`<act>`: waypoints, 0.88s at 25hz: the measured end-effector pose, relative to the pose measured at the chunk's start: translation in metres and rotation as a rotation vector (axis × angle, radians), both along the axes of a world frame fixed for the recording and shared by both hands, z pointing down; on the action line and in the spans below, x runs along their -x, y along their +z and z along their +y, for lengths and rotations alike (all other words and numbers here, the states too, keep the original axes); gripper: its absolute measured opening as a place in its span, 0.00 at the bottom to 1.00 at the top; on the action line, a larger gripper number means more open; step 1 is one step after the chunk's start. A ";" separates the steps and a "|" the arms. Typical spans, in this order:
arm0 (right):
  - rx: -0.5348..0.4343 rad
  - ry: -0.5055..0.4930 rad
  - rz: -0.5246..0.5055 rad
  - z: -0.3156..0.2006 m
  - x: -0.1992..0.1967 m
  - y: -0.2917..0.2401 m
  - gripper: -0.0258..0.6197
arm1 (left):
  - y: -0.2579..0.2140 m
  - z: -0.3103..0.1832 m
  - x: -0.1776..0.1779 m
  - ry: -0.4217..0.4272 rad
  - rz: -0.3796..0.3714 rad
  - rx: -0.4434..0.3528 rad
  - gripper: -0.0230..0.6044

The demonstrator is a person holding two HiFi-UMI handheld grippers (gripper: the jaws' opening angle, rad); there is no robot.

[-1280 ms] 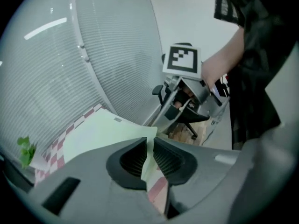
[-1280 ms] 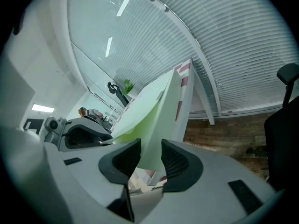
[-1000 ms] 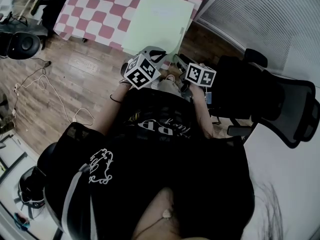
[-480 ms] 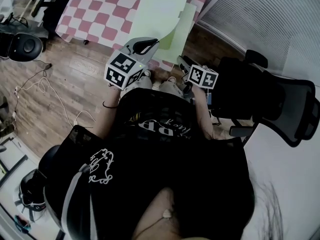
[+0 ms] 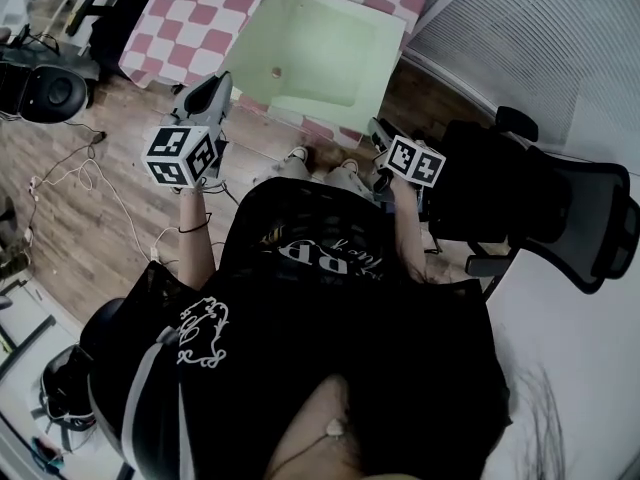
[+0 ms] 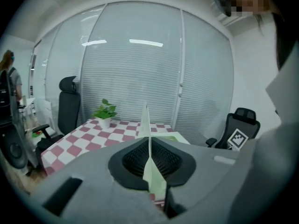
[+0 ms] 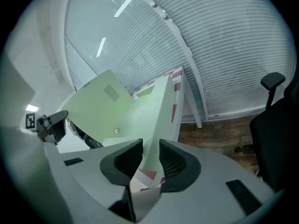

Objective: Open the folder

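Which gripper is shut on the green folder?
The left gripper: its jaws pinch the raised cover. The right gripper's jaws have just been closing but stand apart around the lower flap.

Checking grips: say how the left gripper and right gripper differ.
The left gripper has jaws shut on the lifted cover; the right gripper has jaws apart, just closing, the lower cover between them unpressed. The left gripper is left of the green folder; the right gripper is at its near right corner. Both straddle that folder.
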State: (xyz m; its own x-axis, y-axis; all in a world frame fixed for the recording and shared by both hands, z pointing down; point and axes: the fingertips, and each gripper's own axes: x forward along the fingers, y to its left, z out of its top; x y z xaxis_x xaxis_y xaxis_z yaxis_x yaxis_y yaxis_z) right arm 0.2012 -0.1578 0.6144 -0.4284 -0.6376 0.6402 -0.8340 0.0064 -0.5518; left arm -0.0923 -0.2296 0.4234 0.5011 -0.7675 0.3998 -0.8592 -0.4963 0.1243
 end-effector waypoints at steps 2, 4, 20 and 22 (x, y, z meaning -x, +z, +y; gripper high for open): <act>0.005 0.031 -0.006 0.000 0.001 -0.001 0.20 | 0.012 -0.009 0.030 -0.054 -0.038 0.024 0.08; 0.007 0.055 0.000 -0.001 0.004 -0.002 0.18 | 0.024 -0.020 0.055 -0.082 -0.092 0.020 0.09; -0.018 0.340 0.092 0.005 0.005 -0.006 0.13 | 0.168 -0.060 0.191 -0.327 -0.242 0.302 0.28; -0.026 0.383 0.098 0.006 0.003 -0.006 0.13 | 0.189 -0.062 0.201 -0.318 -0.322 0.342 0.41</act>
